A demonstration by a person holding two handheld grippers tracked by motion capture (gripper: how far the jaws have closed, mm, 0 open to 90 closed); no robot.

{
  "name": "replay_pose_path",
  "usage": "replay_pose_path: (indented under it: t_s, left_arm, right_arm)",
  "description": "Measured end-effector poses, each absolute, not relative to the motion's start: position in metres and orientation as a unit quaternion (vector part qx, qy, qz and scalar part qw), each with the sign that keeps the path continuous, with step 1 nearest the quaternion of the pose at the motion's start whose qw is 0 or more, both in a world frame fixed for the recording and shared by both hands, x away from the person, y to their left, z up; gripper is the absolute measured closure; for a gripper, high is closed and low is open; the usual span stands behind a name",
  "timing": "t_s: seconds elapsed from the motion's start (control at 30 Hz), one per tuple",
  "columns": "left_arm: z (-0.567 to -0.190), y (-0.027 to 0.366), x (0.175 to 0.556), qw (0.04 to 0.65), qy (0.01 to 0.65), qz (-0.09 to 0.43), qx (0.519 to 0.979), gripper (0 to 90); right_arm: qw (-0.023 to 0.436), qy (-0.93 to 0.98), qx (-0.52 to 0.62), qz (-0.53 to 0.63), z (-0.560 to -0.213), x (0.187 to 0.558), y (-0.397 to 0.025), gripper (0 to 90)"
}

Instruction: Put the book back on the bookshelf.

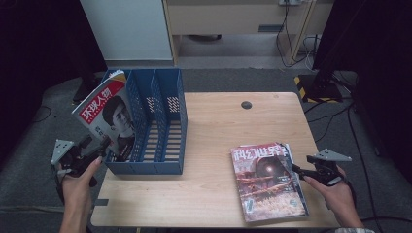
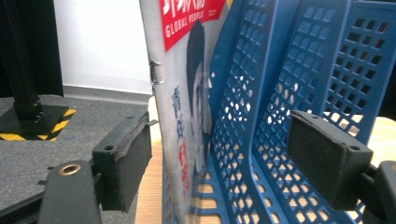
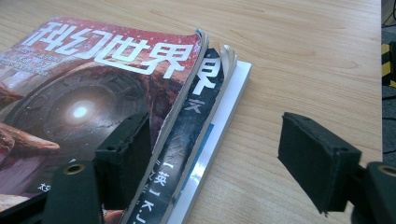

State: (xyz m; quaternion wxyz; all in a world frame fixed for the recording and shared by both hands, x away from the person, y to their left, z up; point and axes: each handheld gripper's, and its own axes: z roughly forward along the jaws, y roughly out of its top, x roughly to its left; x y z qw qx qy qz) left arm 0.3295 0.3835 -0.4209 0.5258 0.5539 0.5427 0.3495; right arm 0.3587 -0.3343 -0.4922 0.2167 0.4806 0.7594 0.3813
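Portrait magazine (image 1: 108,116) – upright in blue file rack (image 1: 160,121) | left hand-held gripper (image 2: 219,161) released around it | right hand-held gripper (image 3: 212,165) released – straddling magazine stack (image 3: 140,116) edge

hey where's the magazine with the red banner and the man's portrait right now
In the high view the portrait magazine stands tilted in the leftmost slot of the blue file rack, at the table's left, just ahead of the open left gripper.

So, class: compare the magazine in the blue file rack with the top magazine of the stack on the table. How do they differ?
The rack magazine stands tilted in the rack's leftmost slot; the stack's top magazine lies flat on two others. The rack magazine's cover shows a portrait under a red banner; the top magazine's shows a reddish scene with a glowing centre. The left gripper has open jaws astride the rack magazine's edge; the right gripper is open at the stack's edge. Both have Chinese titles.
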Motion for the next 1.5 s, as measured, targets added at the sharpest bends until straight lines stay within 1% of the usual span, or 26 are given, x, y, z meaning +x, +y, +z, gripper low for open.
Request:
replay_pose_path:
  t_s: [0.27, 0.4, 0.7, 0.87, 1.07, 1.27, 1.37, 1.43, 1.5]
  left_arm:
    - [-0.417, 0.356, 0.321, 0.535, 0.518, 0.335, 0.577, 22.3]
    - [-0.416, 0.334, 0.325, 0.535, 0.503, 0.323, 0.597, 22.2]
    - [-0.417, 0.284, 0.340, 0.541, 0.478, 0.293, 0.626, 21.3]
    - [-0.423, 0.260, 0.352, 0.542, 0.463, 0.281, 0.642, 21.3]
    - [-0.427, 0.235, 0.360, 0.551, 0.451, 0.273, 0.647, 21.3]
    - [-0.433, 0.219, 0.367, 0.569, 0.454, 0.262, 0.633, 21.3]
    - [-0.435, 0.212, 0.368, 0.567, 0.449, 0.263, 0.639, 21.5]
    - [-0.435, 0.207, 0.367, 0.562, 0.452, 0.262, 0.642, 21.6]
    - [-0.435, 0.203, 0.366, 0.561, 0.449, 0.263, 0.644, 21.6]
  right_arm:
    - [0.220, 0.757, 0.480, 0.386, -0.491, 0.358, -0.334, 22.0]
    - [0.219, 0.758, 0.477, 0.387, -0.491, 0.358, -0.333, 23.6]
    - [0.215, 0.766, 0.468, 0.385, -0.490, 0.357, -0.326, 22.2]
    - [0.212, 0.766, 0.465, 0.390, -0.490, 0.357, -0.327, 26.0]
    - [0.213, 0.768, 0.461, 0.390, -0.490, 0.357, -0.327, 29.5]
    - [0.211, 0.773, 0.458, 0.386, -0.491, 0.356, -0.325, 32.7]
    - [0.214, 0.774, 0.455, 0.385, -0.490, 0.355, -0.325, 34.7]
    - [0.216, 0.775, 0.451, 0.385, -0.490, 0.354, -0.324, 38.5]
    - [0.216, 0.778, 0.447, 0.385, -0.489, 0.354, -0.322, 38.8]
